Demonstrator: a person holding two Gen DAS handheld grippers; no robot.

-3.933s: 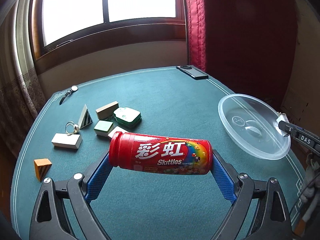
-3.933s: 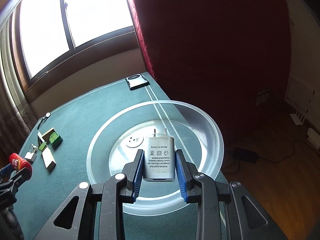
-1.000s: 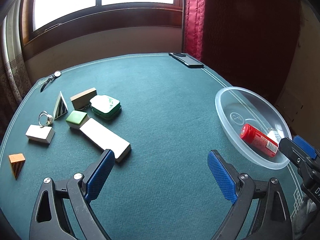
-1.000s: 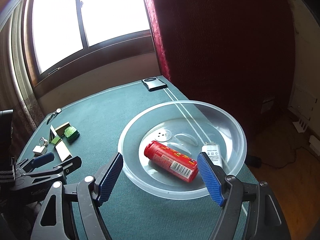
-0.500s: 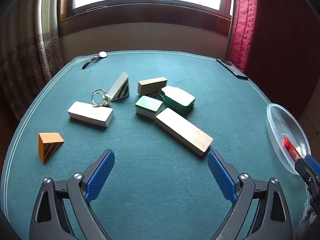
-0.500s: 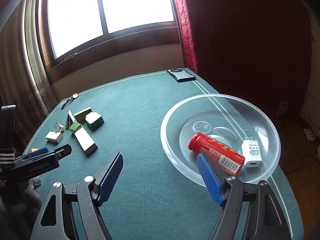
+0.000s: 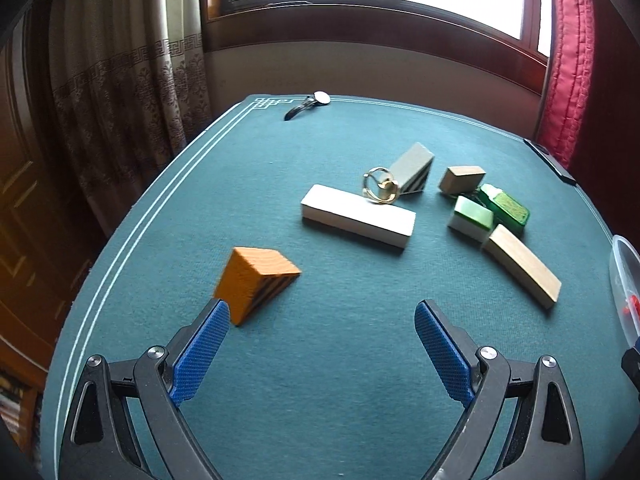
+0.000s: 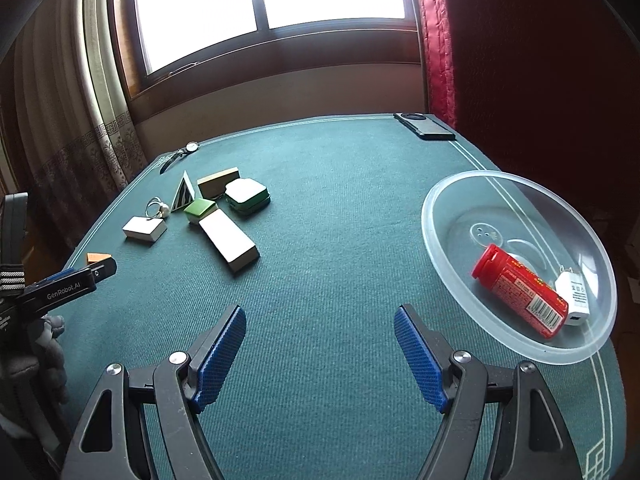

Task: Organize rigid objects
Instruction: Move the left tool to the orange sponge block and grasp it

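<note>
Clear plastic bowl (image 8: 448,216) stands on the green felt surface (image 8: 340,240) near its right edge. Contents: one red candy tube (image 8: 520,292) lying on its side, and one white power adapter (image 8: 574,298) touching the tube's barcode end, against the bowl's wall nearer the camera. In the left wrist view only a sliver of the bowl's rim (image 7: 618,268) shows at the right edge.

Outside the bowl, loose on the surface at the left side: an orange wedge block (image 7: 256,282), a white rectangular block (image 7: 356,216) with a metal ring (image 7: 380,190) resting at its far edge, a grey striped wedge (image 7: 412,168), a small tan block (image 7: 460,178), a green-topped block (image 7: 472,218), a green tin (image 7: 506,208), and a long pale wooden block (image 7: 520,266). A wristwatch (image 7: 308,104) lies at the far left corner; a dark phone (image 8: 424,126) lies at the far right corner.

Left tool (image 7: 320,318): jaws spread wide, holding nothing, low over the surface, with its left fingertip just beside the orange wedge block.

Right tool (image 8: 320,320): jaws spread wide, holding nothing, above bare felt to the left of the bowl.
</note>
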